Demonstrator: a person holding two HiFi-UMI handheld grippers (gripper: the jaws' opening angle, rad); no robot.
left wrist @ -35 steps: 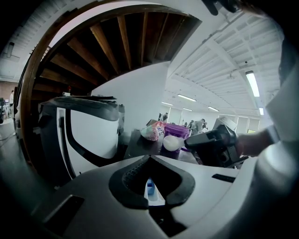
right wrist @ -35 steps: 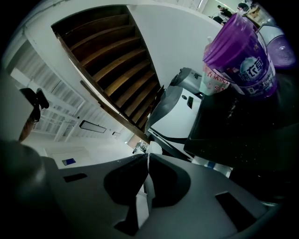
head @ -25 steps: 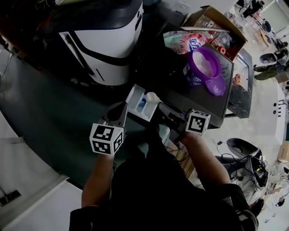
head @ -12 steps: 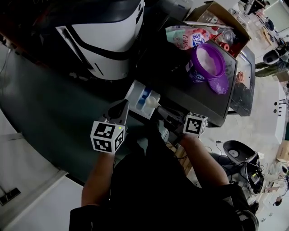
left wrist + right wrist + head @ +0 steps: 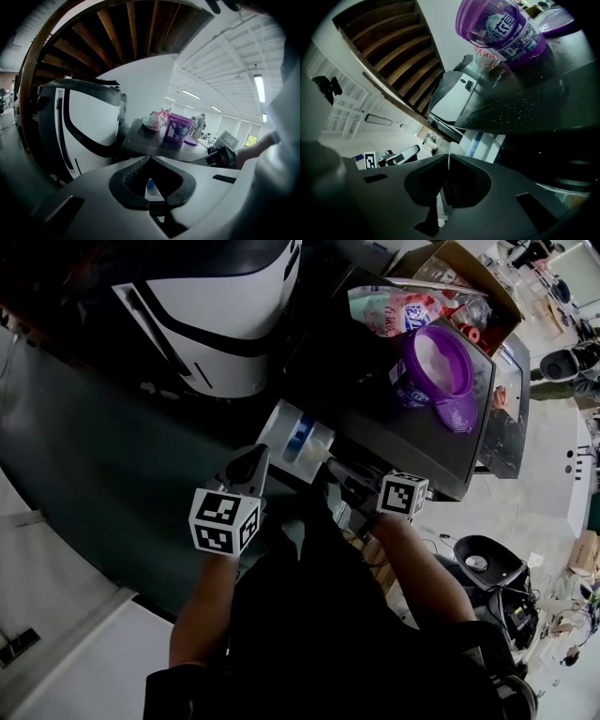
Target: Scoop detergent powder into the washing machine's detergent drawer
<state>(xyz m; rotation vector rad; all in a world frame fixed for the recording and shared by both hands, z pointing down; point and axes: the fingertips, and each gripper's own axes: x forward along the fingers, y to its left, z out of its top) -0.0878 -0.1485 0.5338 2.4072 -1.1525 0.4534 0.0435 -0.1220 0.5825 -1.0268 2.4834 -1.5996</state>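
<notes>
My right claw [image 5: 449, 157] is clamping the thin white handle of the scoop [image 5: 442, 206]. Since a second ago it has been bringing the bowl down onto the pulled-out detergent drawer [image 5: 286, 432] (white on white, so I am barely separating the two). My left claw [image 5: 150, 158] is hovering closed and empty just beside the drawer, and the purple powder tub [image 5: 433, 367] is sitting open on the dark worktop [image 5: 375, 418].

Bright light is washing the floor [image 5: 553, 493] pale at the head view's right edge, while the worktop [image 5: 361, 381] and the person's clothing [image 5: 309, 634] are sinking into near-black. Ceiling strip lights [image 5: 258, 88] are glaring in the left gripper view. Both gripper views are bending hard at their rims and vignetting to black — the left hand-held gripper [image 5: 150, 158] and right hand-held gripper [image 5: 448, 155] are blurring soft up close.
</notes>
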